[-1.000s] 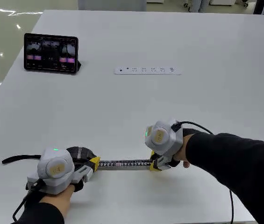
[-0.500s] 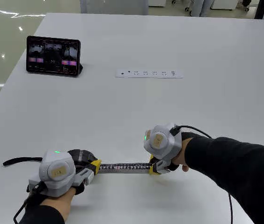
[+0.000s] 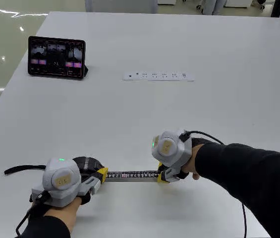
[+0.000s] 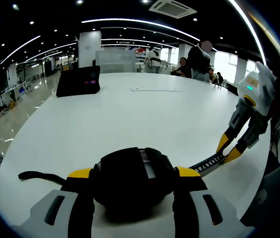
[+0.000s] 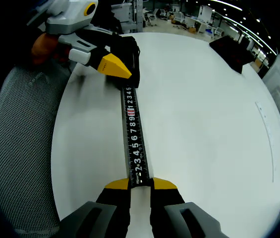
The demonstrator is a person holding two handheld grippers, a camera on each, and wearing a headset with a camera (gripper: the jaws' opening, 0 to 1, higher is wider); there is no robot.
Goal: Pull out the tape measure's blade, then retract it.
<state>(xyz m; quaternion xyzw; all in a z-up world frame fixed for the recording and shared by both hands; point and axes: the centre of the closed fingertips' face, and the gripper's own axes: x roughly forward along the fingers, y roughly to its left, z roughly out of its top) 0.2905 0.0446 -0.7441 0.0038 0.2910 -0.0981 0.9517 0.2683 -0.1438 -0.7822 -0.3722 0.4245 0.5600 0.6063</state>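
1. Nearest: left claw [image 3: 99,176], jaws set either side of the black round tape measure case [image 4: 132,178] and closed on it. The case sits on the white worktop [image 3: 130,114] at its near edge. A black strap [image 3: 23,169] trails away from the case, flat on the worktop.
2. Narrow steel blade with printed scale [image 5: 132,134]: partly out, running straight from the case mouth to the right claw [image 5: 140,184]. It lies flat on the worktop, or just above it; I cannot tell which. No kink or twist visible.
3. Right claw: narrow, yellow tips pinched on the free end of the blade. The two claws stand near each other, joined by the short span of blade.
4. Step in hand (judgement): blade stage, with only a short length drawn. A single moment does not tell whether this is the pull-out or the return.
5. Next move calls for: left claw pinning the case still; right claw travelling straight along the blade's own line and keeping it level. On the return, the end should be walked back under grip, not let snap in.
6. Farther back: white flat power strip [image 3: 158,76] mid-worktop, well apart from the work.
7. Farthest: dark propped tablet with lit screen [image 3: 56,57], at the far left.
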